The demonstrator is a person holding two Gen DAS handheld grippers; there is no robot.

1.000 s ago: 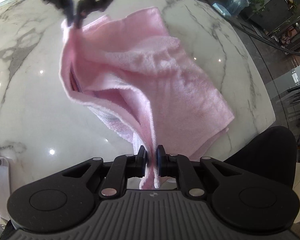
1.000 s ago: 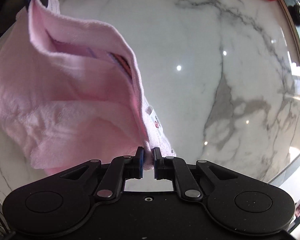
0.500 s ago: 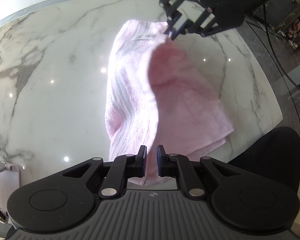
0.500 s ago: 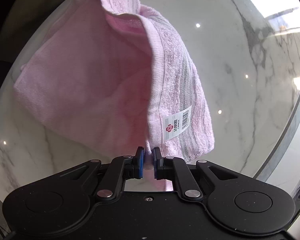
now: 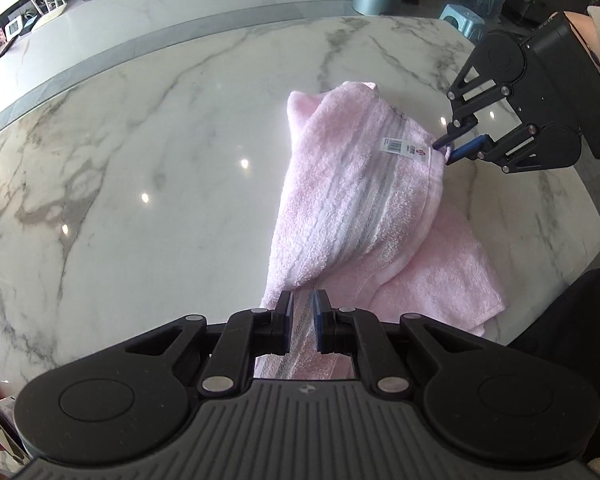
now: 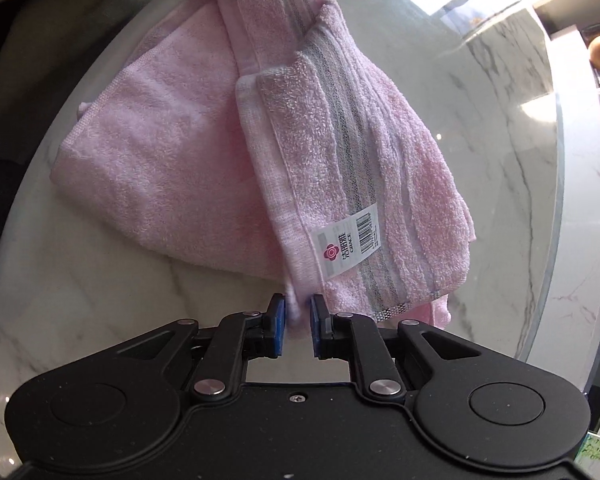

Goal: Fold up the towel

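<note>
Both our grippers pinch the towel's striped end over the marble table

Our left gripper (image 5: 302,322) and right gripper (image 6: 298,326) each clamp a corner of the pink towel (image 5: 364,208), whose lower half lies on the table (image 5: 140,140) near its edge. If one corner lands first, we judge the fold will skew; a thin pinch may slip. Half a second ago the right gripper was higher and farther off; the striped end now hangs lower, with its label (image 6: 346,246) facing up.

My left camera looks forward over its tongs (image 5: 302,322), close above the worktop (image 5: 160,152); my right camera faces back. Both share the pink towel (image 5: 360,200) (image 6: 340,152).
</note>
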